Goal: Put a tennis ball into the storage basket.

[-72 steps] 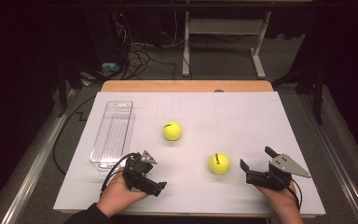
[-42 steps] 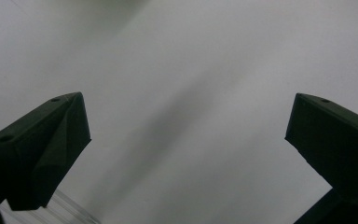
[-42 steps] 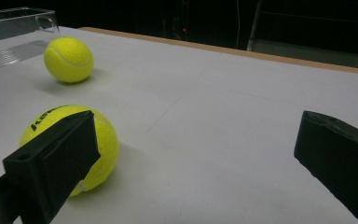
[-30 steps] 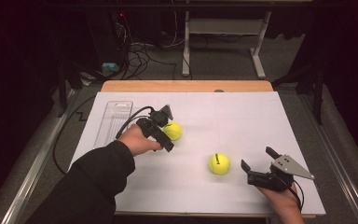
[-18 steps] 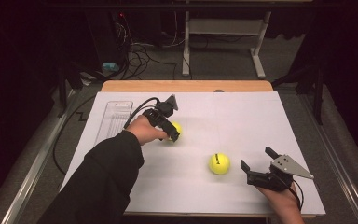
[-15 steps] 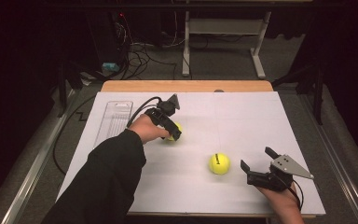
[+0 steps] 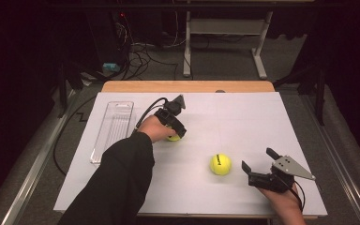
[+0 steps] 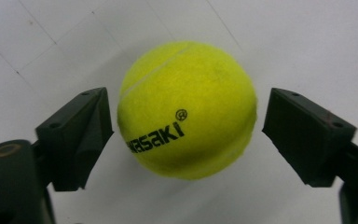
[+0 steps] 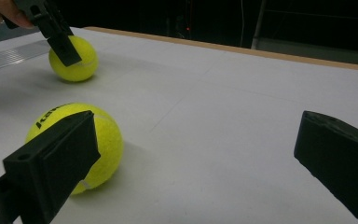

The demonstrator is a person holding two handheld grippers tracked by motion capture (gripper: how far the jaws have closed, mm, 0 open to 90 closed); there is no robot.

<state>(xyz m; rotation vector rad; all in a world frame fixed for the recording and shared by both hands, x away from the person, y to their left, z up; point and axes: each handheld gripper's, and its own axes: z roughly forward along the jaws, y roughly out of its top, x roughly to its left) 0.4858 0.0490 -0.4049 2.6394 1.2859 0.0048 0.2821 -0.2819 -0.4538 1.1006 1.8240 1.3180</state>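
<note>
My right gripper (image 7: pixel 258 165) rests at the near right of the worktop (image 7: pixel 243 112), its jaws spread wide with nothing between them. In the right gripper view the nearer tennis ball (image 9: pixel 77 142) sits just beyond and partly behind one jaw, outside the gap, and apart from it as far as I can tell. From above, that ball (image 7: pixel 220 164) lies just beside the right gripper, on the side toward my other hand, with a strip of bare worktop between them.

Farther out, my left gripper (image 7: pixel 176 133) is down over the far tennis ball (image 7: pixel 173 137). Its jaws have just been closing, and the ball is between them. In the left gripper view the ball (image 8: pixel 186 109) sits square in the gap, straight ahead of the gripper, with its black lettering turned to the camera. One jaw is at the ball's side, touching or all but touching; the other stands a sliver off, with white worktop showing in the slit. So I read the left gripper as not yet clamped on the ball. The ball rests on the worktop.

Beyond my left hand (image 7: pixel 152 129), on its outer side, a clear plastic tray (image 7: pixel 113 131) lies lengthwise, well apart from either ball.
</note>
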